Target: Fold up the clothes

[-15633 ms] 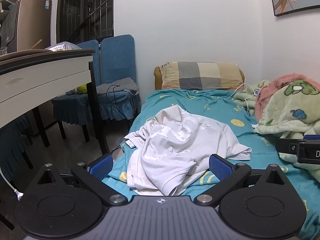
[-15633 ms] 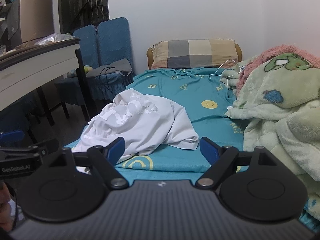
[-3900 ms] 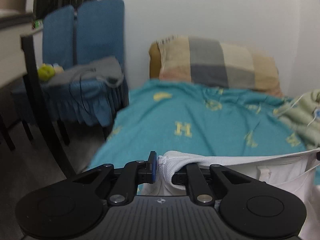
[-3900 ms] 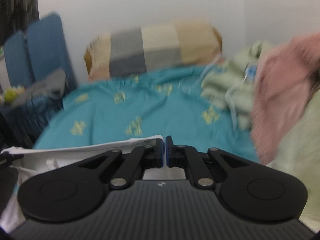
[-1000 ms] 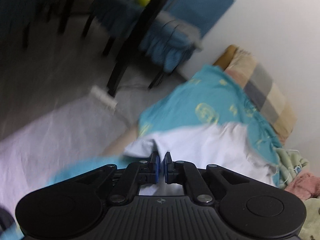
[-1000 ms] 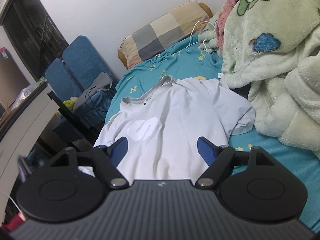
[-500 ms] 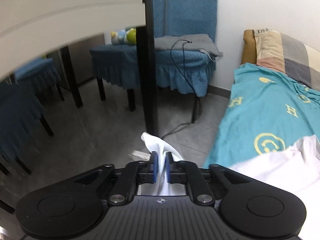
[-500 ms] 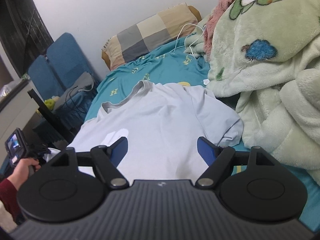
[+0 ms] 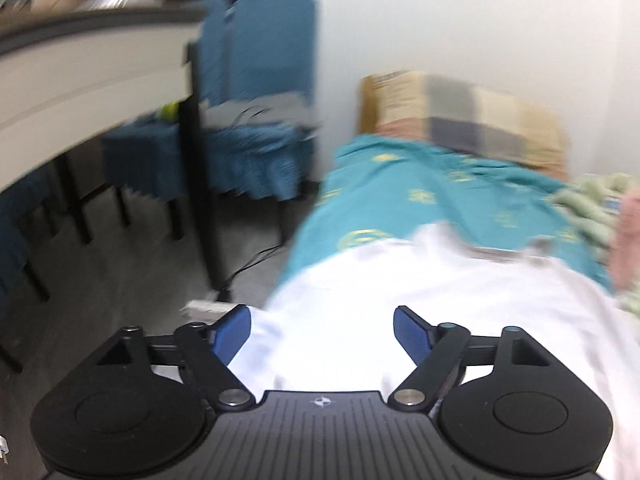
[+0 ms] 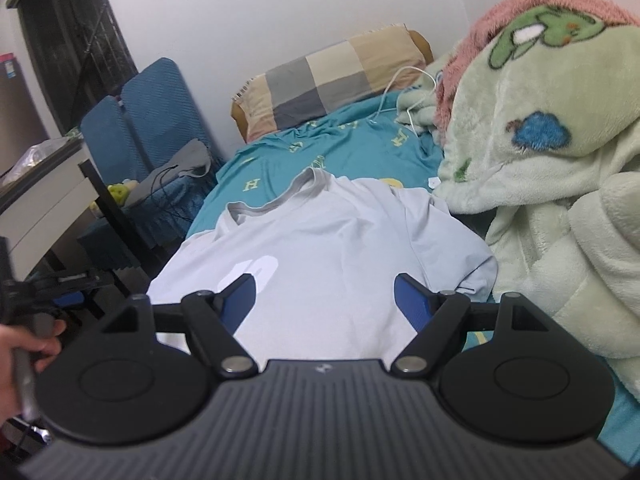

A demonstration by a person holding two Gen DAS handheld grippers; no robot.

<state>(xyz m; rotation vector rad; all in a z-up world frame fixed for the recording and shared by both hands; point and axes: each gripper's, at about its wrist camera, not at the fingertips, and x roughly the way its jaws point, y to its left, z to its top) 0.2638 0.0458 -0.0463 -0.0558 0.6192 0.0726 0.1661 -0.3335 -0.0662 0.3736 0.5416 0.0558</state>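
A white T-shirt lies spread flat on the teal bed sheet, collar toward the pillow, its left edge at the side of the bed. In the blurred left wrist view the same T-shirt fills the lower middle. My left gripper hovers over the shirt's near left part; its jaws are opening and hold nothing. It also shows at the left edge of the right wrist view, the left gripper held by a hand. My right gripper stands open above the shirt's lower part, empty.
A checked pillow lies at the head of the bed. A green and pink fleece blanket is piled along the right side. Left of the bed stand a blue chair and a white table with a black leg.
My left gripper let go of the shirt's edge, opened wide and swung from facing the floor and chair toward the bed. The right gripper stayed open, nearly still.
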